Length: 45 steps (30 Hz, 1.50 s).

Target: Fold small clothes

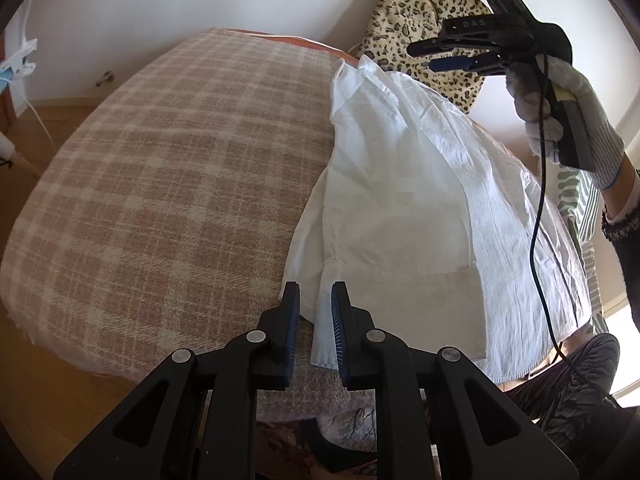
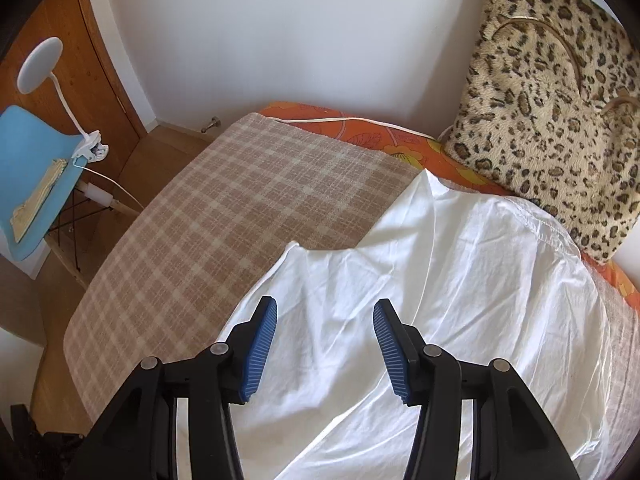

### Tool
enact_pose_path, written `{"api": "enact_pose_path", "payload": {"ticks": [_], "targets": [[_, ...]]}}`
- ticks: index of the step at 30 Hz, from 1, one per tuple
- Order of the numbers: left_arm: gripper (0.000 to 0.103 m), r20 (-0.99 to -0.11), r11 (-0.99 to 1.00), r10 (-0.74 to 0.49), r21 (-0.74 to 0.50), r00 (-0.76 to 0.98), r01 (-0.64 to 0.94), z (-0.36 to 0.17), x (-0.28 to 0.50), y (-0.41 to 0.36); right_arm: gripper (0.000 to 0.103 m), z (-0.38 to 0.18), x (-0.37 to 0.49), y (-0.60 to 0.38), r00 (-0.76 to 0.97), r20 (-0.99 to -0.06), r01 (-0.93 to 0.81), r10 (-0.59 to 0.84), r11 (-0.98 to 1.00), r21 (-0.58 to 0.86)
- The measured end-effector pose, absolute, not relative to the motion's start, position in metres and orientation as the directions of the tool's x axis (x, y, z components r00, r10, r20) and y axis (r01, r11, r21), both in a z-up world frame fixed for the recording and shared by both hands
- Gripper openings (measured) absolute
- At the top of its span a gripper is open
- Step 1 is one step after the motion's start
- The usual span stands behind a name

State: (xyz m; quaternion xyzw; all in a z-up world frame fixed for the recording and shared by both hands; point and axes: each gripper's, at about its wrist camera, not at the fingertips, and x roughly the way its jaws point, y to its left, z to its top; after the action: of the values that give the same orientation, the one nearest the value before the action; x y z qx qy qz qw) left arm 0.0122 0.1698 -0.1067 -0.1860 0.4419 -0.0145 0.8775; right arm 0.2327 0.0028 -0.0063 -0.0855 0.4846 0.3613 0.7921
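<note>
A white shirt (image 1: 400, 200) is seen spread on the plaid blanket (image 1: 160, 180) of a bed, occupying its right-hand part, with a hem or cuff corner lying nearest the camera. The left gripper (image 1: 315, 304) is held low at that near corner; its fingers are narrowly parted, cloth is seen between them, but whether it is actually pinched cannot be told. The right gripper (image 2: 325, 344) is held above the middle of the shirt with fingers wide apart and nothing in them; in the left wrist view it appears raised, gripped by a gloved hand (image 1: 568, 120), a black cable (image 1: 540, 200) hanging from it. The step is judged to be an early one: the garment is laid out, and an edge is being taken for a fold. The next move would call for the left fingers to be closed firmly on the corner and a second point to be taken by the right before the cloth is carried over. A leopard-print cushion (image 2: 552, 100) stands at the far right edge, near the shirt, and the dangling cable could snag the fabric. A blue chair (image 2: 32, 168) with a clip lamp (image 2: 40, 64) stands well apart.
</note>
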Motion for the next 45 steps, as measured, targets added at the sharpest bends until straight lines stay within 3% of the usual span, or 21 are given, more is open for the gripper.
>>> {"api": "enact_pose_path", "payload": {"ticks": [8, 15, 23, 25, 28, 32, 33, 37, 39, 41, 43, 45], "targets": [[0.015, -0.742, 0.904, -0.199, -0.391, 0.64, -0.173, -0.097, 0.017, 0.183, 0.053, -0.031, 0.14, -0.038, 0.057, -0.818, -0.671, 0.573, 0.628, 0.394], [0.015, -0.741, 0.873, -0.212, -0.436, 0.637, -0.217, -0.099, 0.019, 0.193, 0.053, -0.07, 0.085, -0.021, -0.175, -0.814, -0.661, 0.554, 0.547, 0.514], [0.015, -0.735, 0.863, -0.231, -0.457, 0.638, -0.214, -0.098, 0.017, 0.194, 0.036, -0.1, 0.065, -0.002, -0.318, -0.806, -0.619, 0.5, 0.534, 0.576], [0.015, -0.734, 0.859, -0.229, -0.461, 0.639, -0.221, -0.098, 0.017, 0.197, 0.024, -0.109, 0.063, -0.002, -0.341, -0.799, -0.604, 0.494, 0.537, 0.59], [0.015, -0.732, 0.862, -0.218, -0.454, 0.646, -0.224, -0.096, 0.014, 0.199, 0.012, -0.115, 0.064, -0.009, -0.384, -0.715, -0.537, 0.585, 0.488, 0.688], [0.015, -0.73, 0.863, -0.21, -0.451, 0.651, -0.227, -0.094, 0.013, 0.2, 0.008, -0.111, 0.074, -0.025, -0.373, -0.455, -0.362, 0.808, 0.325, 0.874], [0.015, -0.731, 0.864, -0.208, -0.449, 0.649, -0.229, -0.094, 0.013, 0.2, 0.008, -0.112, 0.075, -0.026, -0.36, -0.437, -0.349, 0.824, 0.315, 0.882], [0.016, -0.742, 0.865, -0.212, -0.445, 0.636, -0.231, -0.097, 0.016, 0.2, 0.008, -0.122, 0.066, -0.022, -0.354, -0.512, -0.398, 0.783, 0.369, 0.84], [0.025, -0.748, 0.868, -0.214, -0.441, 0.629, -0.229, -0.098, 0.017, 0.197, 0.009, -0.122, 0.059, -0.022, -0.349, -0.577, -0.453, 0.738, 0.406, 0.794], [0.026, -0.754, 0.873, -0.214, -0.433, 0.621, -0.225, -0.098, 0.018, 0.193, 0.013, -0.121, 0.053, -0.022, -0.333, -0.655, -0.517, 0.679, 0.45, 0.729], [0.026, -0.76, 0.876, -0.216, -0.429, 0.613, -0.222, -0.099, 0.019, 0.191, 0.026, -0.122, 0.051, -0.027, -0.322, -0.713, -0.569, 0.623, 0.474, 0.672], [0.035, -0.767, 0.874, -0.223, -0.43, 0.602, -0.225, -0.101, 0.02, 0.19, 0.032, -0.113, 0.048, -0.033, -0.299, -0.757, -0.626, 0.581, 0.479, 0.616]]}}
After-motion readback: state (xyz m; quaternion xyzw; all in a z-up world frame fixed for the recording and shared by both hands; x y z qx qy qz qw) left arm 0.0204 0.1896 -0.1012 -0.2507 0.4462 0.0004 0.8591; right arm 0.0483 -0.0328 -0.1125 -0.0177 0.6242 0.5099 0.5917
